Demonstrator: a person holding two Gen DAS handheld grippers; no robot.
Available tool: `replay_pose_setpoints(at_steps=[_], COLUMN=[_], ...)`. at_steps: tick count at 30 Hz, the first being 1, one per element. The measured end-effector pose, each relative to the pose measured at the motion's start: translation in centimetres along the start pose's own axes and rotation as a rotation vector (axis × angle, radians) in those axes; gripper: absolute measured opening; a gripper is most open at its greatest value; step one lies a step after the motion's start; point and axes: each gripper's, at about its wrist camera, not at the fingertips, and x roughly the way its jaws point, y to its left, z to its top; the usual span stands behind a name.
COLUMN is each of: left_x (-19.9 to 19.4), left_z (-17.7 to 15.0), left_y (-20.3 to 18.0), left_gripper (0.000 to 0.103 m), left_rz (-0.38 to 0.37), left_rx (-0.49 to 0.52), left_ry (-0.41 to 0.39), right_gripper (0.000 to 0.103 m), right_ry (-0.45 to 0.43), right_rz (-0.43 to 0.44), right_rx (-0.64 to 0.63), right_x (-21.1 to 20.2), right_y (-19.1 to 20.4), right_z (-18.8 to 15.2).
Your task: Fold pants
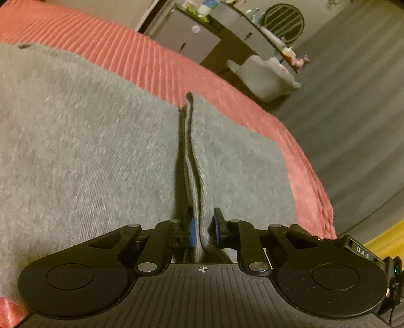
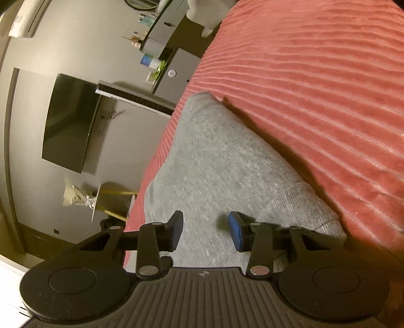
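Left tongs pinched on a raised ribbed edge of grey pants atop red bedspread.

Home bedroom: bed w/ ribbed pink-red bedspread, flat dark TV on grey wall, AC unit high up. Grey dresser/cabinet w/ bottles + small items on top, round mirror-like frame, grey upholstered chair, grey floor. Dim warm light, lived-in clutter, no work gear
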Motion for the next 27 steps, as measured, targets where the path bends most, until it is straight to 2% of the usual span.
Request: replay_pose_setpoints(at_steps=[10, 19, 24, 27], left_x=[-1.7, -3.9, -5.4, -5.8], left_z=[0.1, 0.6, 1.3, 1.5], left_y=[0.4, 1.6, 3.0, 3.7], left_gripper=[0.014, 0.014, 0.014, 0.014], left_rz=[0.006, 0.044, 0.037, 0.044], left_rx=[0.003, 0.006, -0.053, -0.085], left_ry=[-0.01, -0.031, -0.049, -0.038], right_gripper=[0.041, 0.041, 0.047, 0.047], right_ry=[0.0, -0.002, -0.002, 0.006], right_rz=[-0.021, -0.03, -0.026, -0.023], right_rx=[-0.053, -0.098, -0.07, -0.071], right_x=[-0.1, -0.3, -0.5, -0.3], right_y=[0.6, 1.1, 0.6, 0.6], right_z=[0.0, 0.0, 0.2, 0.2])
